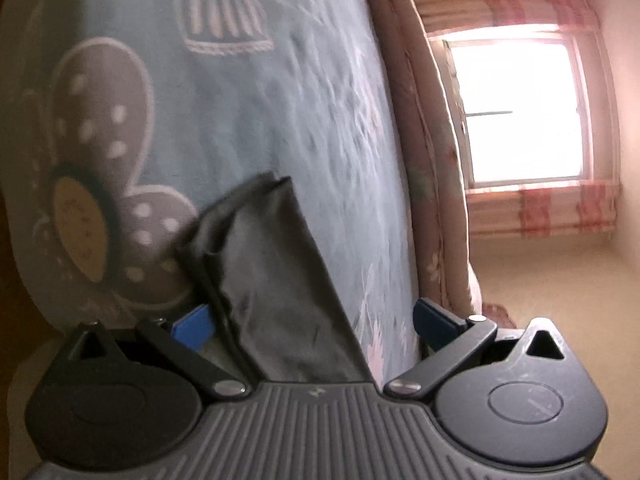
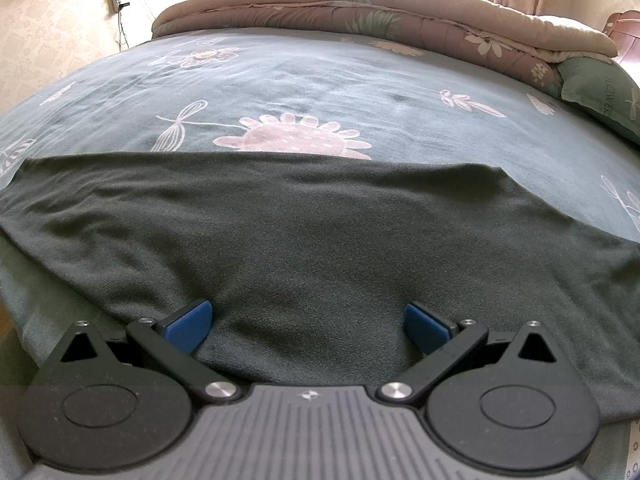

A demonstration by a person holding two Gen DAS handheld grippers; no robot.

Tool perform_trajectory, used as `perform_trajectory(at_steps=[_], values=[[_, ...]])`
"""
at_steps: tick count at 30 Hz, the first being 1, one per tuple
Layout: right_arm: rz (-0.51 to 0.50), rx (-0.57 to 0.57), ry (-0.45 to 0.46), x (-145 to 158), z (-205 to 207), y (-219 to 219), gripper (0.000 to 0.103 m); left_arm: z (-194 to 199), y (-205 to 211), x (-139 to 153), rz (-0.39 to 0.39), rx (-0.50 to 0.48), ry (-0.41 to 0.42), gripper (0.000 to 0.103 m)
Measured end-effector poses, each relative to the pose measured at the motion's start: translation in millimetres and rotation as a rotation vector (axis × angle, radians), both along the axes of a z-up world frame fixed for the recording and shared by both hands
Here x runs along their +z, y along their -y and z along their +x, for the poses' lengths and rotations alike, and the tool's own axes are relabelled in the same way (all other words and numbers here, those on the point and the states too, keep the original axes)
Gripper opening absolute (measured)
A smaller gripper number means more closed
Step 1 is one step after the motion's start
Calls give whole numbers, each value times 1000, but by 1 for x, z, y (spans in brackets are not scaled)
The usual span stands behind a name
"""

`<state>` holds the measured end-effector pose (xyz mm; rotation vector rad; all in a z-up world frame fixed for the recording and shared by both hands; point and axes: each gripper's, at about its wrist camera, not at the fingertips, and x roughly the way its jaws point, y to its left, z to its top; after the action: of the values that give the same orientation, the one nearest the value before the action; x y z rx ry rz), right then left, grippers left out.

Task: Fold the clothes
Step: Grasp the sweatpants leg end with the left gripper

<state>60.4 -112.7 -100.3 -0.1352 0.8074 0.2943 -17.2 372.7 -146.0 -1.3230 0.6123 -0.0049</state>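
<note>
A dark grey garment lies spread flat across the near part of the bed, its far edge straight. My right gripper hovers low over its near edge, open, blue pads wide apart with only cloth below them. In the left wrist view, rolled sideways, a folded corner of the same dark garment runs between the fingers of my left gripper. That gripper is open too, its blue pads far apart and not pinching the cloth.
The bed carries a grey-blue sheet printed with flowers and dragonflies. A folded pink floral quilt lies along the far side, a green pillow at the right. A bright window with pink curtains stands beyond the bed.
</note>
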Motion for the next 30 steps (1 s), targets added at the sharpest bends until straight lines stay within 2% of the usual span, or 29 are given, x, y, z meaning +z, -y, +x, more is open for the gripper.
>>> perform_trajectory(at_steps=[4,14,18,22,30], values=[[-1,2,-4,1,0,1,103,5,-6,6,58,8,-28,102],[-6,-6,-17,1,3,-2,103,14,2,-11,-39,-47,36,102],[-4,-8,-9,0,2,-1,103,11,-6,-15,-88,37,46,102],[-4,-8,-10,0,2,-2,103,13,9,-6,14,-36,59,102],[-5,-12,-9,1,1,-2,103,26,4,4,163,-58,49,102]])
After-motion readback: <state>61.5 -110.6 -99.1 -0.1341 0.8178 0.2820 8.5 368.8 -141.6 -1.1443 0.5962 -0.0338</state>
